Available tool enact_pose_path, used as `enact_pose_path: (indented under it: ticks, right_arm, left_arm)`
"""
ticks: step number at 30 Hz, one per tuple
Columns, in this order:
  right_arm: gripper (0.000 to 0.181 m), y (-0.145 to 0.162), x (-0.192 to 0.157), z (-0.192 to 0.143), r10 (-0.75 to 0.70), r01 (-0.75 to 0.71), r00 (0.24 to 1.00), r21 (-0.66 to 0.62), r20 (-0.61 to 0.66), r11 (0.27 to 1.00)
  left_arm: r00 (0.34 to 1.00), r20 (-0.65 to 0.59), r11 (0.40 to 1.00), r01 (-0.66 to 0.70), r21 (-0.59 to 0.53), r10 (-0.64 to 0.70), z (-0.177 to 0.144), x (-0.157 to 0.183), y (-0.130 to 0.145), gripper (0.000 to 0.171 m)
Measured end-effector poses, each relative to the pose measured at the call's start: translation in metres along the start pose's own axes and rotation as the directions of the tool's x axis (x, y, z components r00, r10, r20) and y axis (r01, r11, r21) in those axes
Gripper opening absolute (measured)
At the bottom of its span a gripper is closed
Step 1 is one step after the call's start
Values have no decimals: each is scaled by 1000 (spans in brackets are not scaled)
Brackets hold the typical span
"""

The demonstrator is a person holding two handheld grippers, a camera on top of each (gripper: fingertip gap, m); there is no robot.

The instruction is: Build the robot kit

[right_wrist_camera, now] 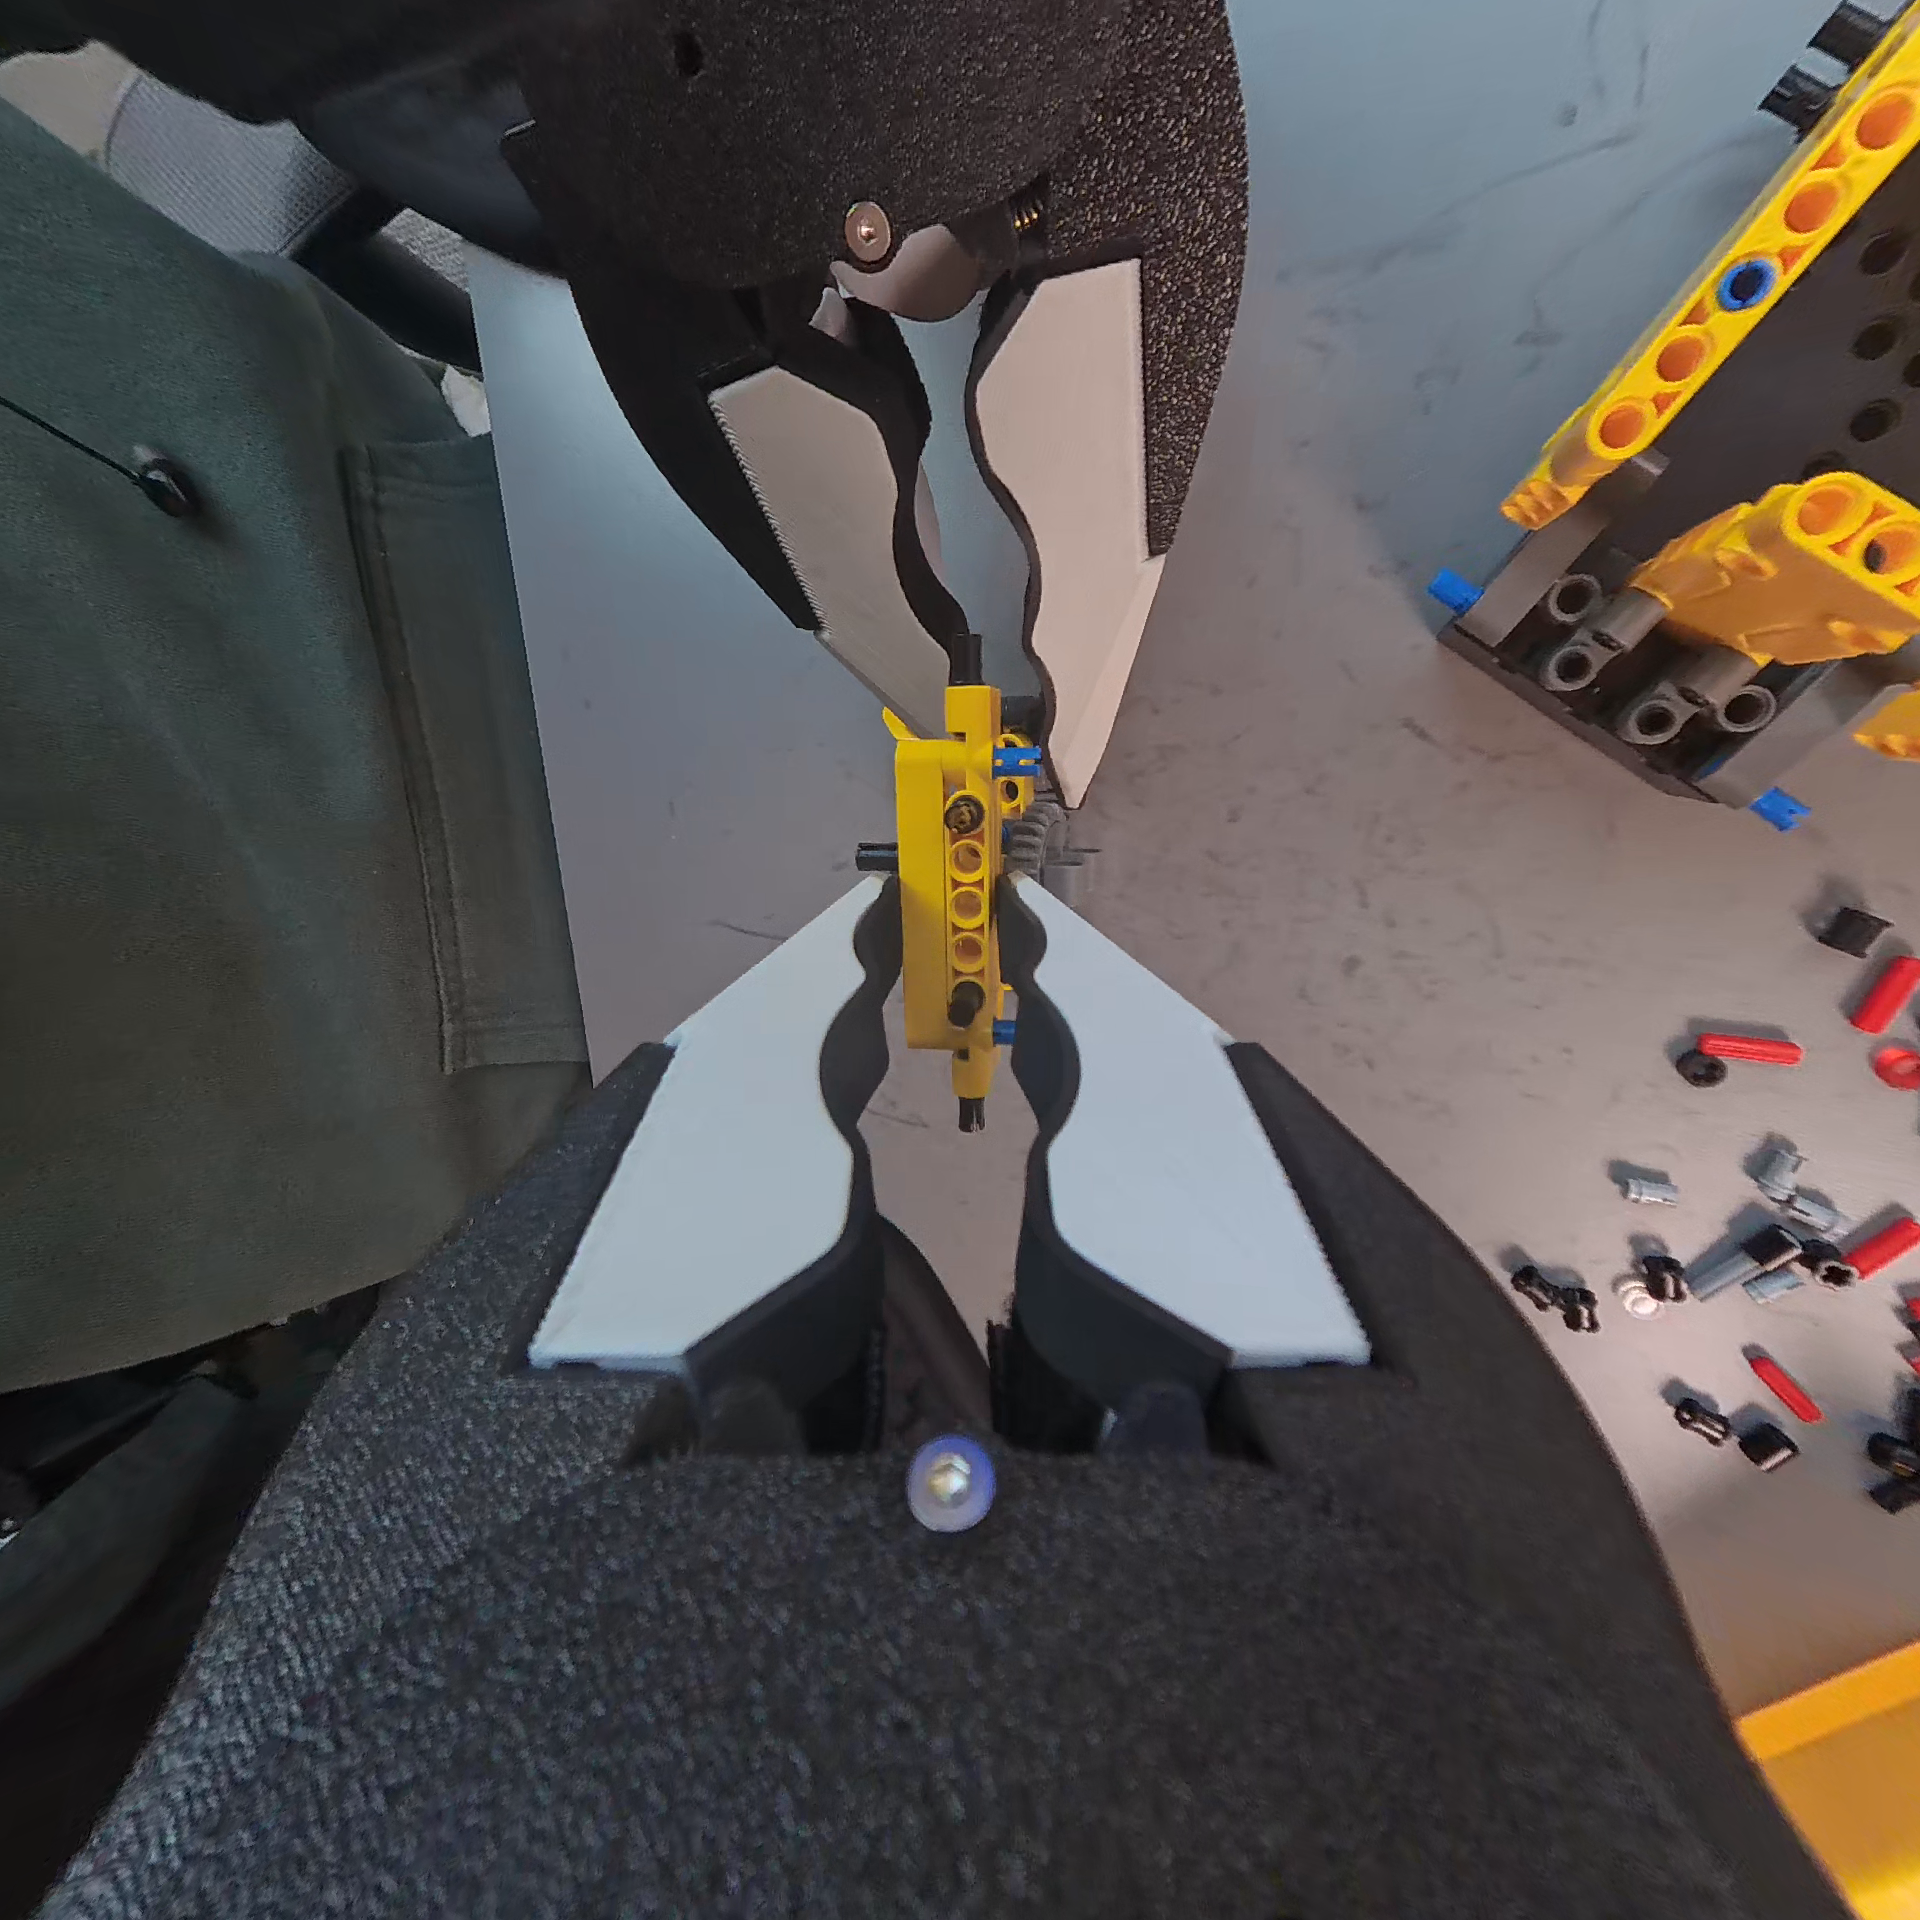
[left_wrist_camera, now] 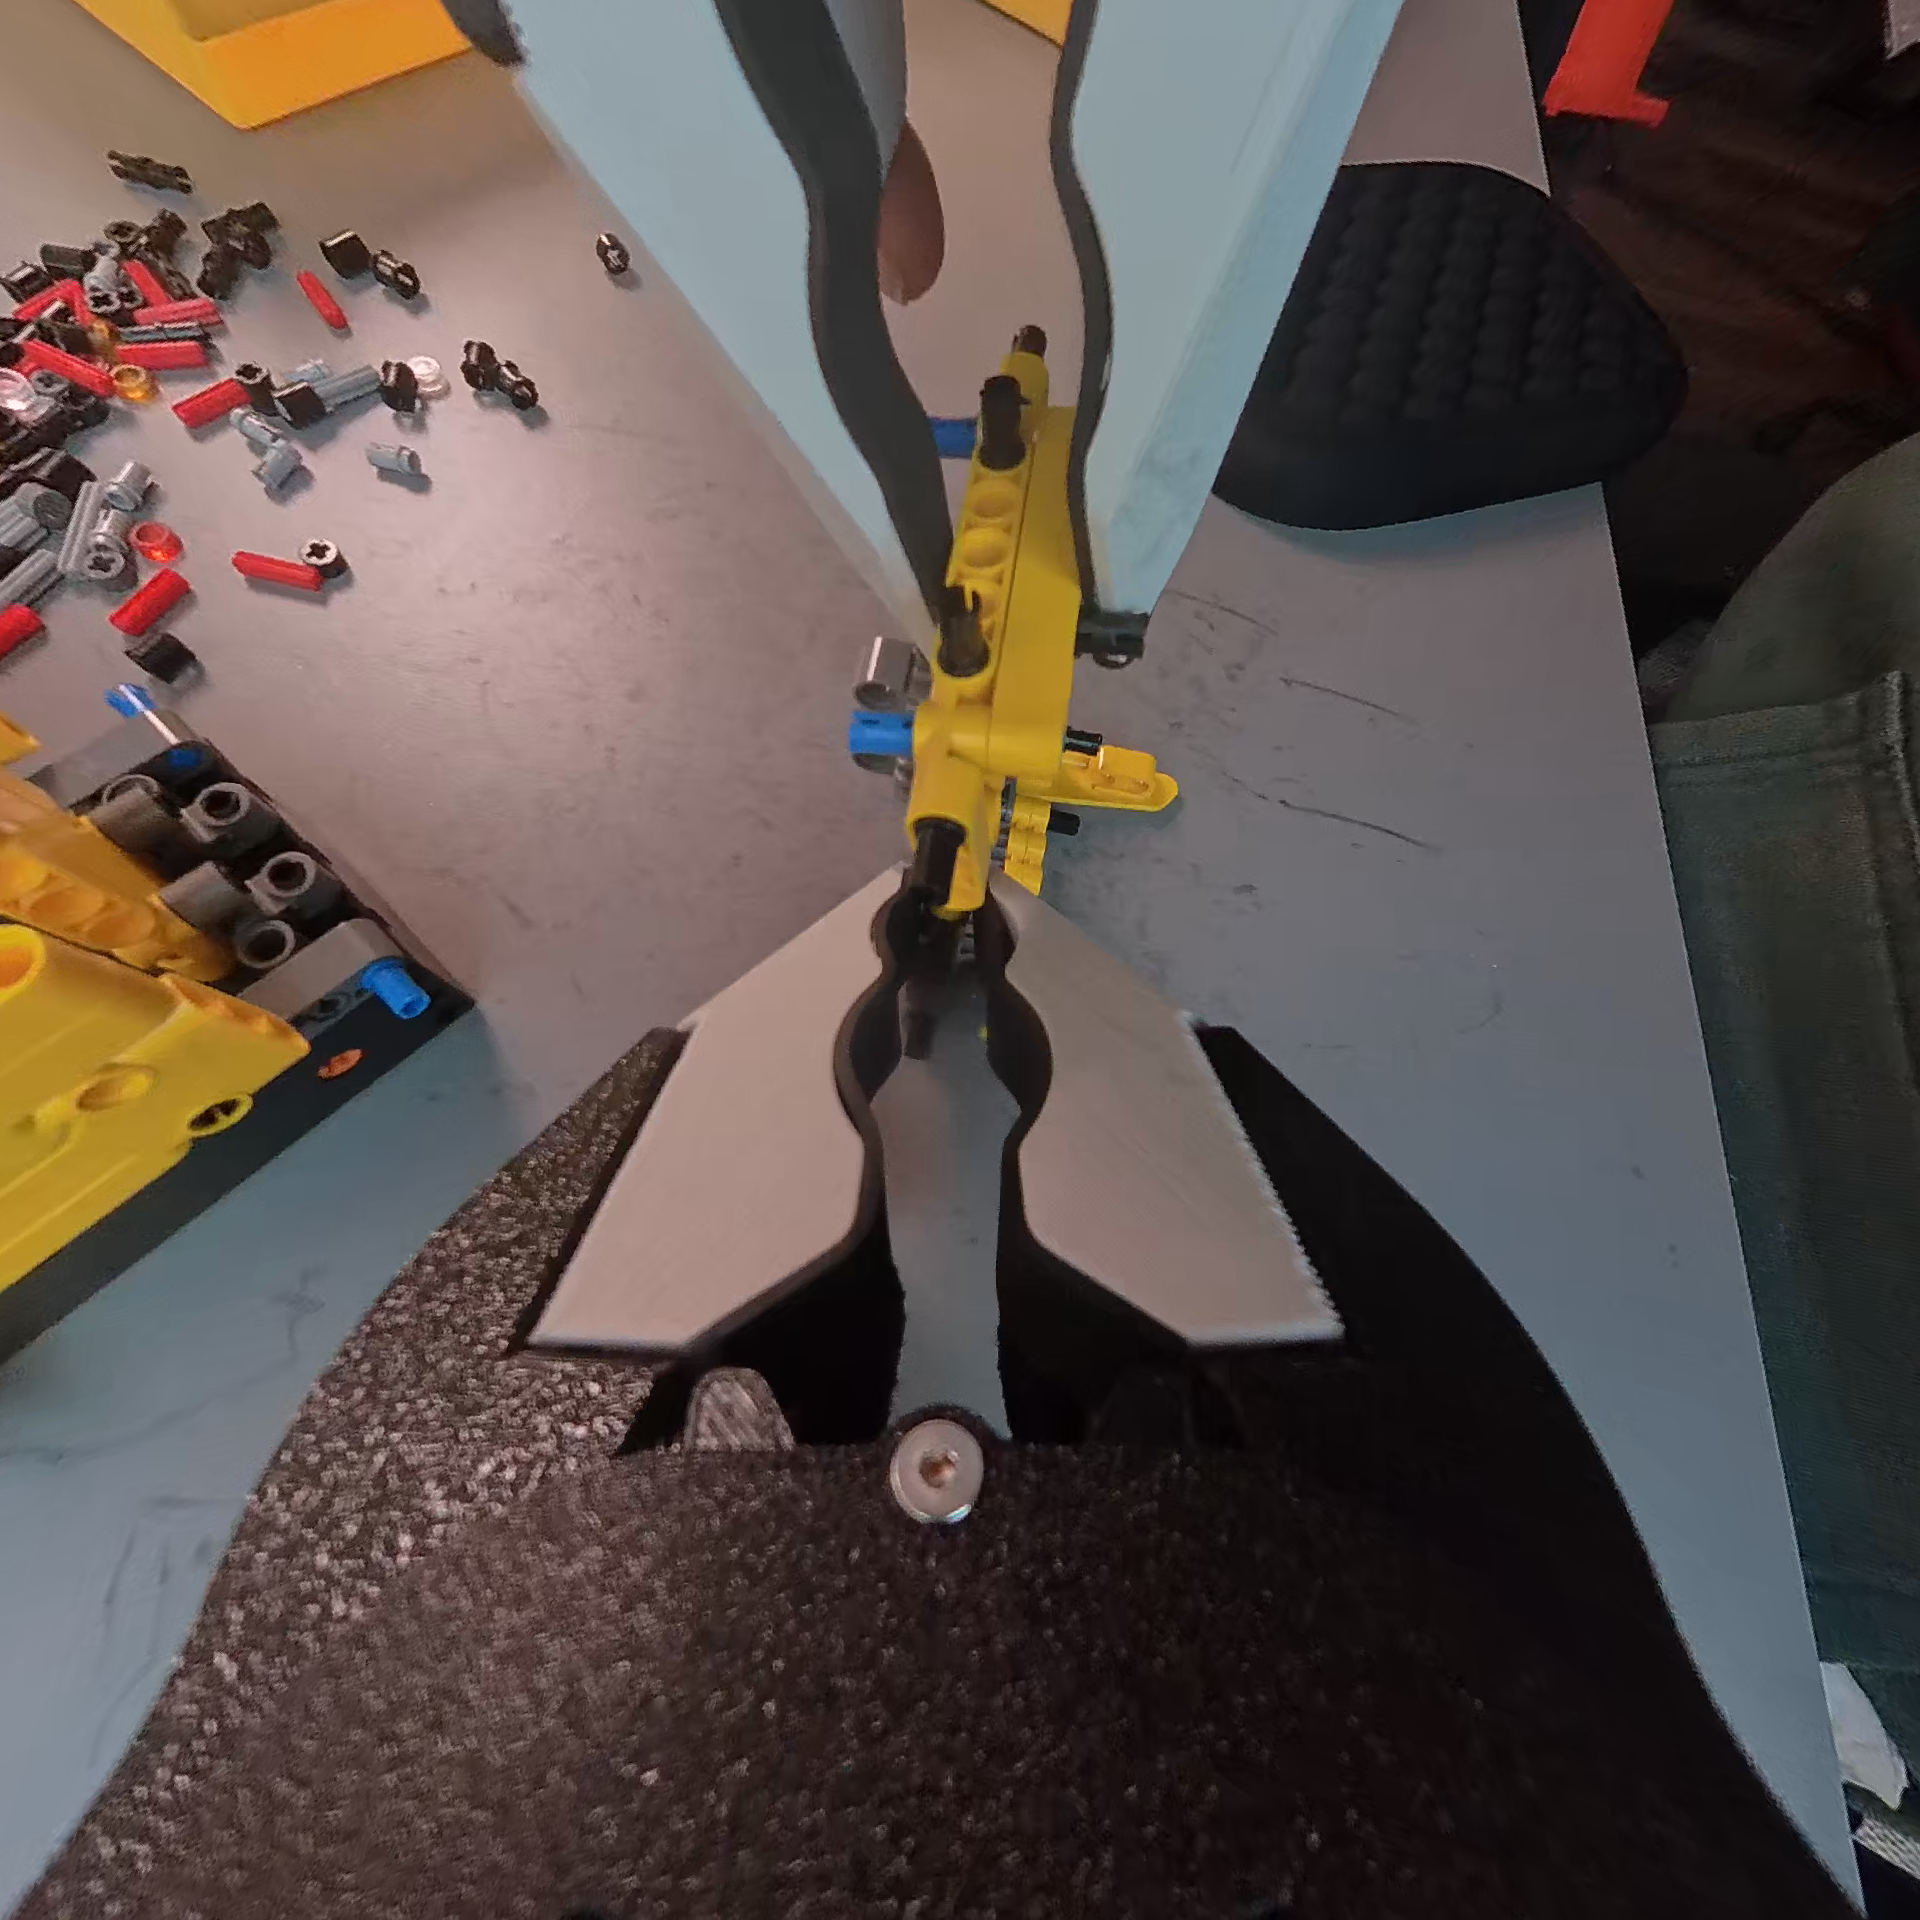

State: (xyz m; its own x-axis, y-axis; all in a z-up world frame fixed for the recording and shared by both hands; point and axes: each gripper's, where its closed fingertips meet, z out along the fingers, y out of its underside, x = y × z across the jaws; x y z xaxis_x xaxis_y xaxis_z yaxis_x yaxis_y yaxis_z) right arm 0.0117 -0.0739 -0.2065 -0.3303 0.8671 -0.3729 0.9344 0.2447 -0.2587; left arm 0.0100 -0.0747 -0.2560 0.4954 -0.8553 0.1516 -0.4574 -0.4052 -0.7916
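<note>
Scuffed grey tabletop (left_wrist_camera: 582, 665); black mesh chair (left_wrist_camera: 1455, 343) beyond edge.

No readable writing, seemingly, on anything here.

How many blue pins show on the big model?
3 blue pins: one in the yellow beam, one at the base's left corner, one lower right; others may be hidden.

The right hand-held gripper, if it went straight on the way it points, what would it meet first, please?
The right hand-held gripper is shut on the yellow beam assembly; just beyond that, the left hand-held gripper faces it, gripping the assembly's far end. It would probably meet that gripper first, though depth is unclear.
</note>
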Motion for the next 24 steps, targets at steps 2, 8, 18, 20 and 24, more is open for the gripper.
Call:
enact_pose_path:
  ticks: [2,8,18,20,24]
  right_arm:
    - [17,0,0,0,-13,13,1000,-2,-14,1000]
    - [17,0,-1,1,-58,58,996,-6,-68,998]
    - [17,0,-3,2,-124,125,981,-5,-149,992]
    - [17,0,-3,2,-131,132,979,-6,-158,991]
    - [17,0,-3,2,-136,139,977,7,-161,990]
  left_arm:
    - [1000,1,1000,-2,0,2,0,0,0,9]
    - [1000,2,1000,-4,-1,4,0,0,0,9]
    - [1000,7,1000,-15,-3,15,0,2,1,9]
    - [1000,12,1000,-18,-3,18,0,2,1,9]
    - [999,29,999,-32,-4,32,0,2,1,9]
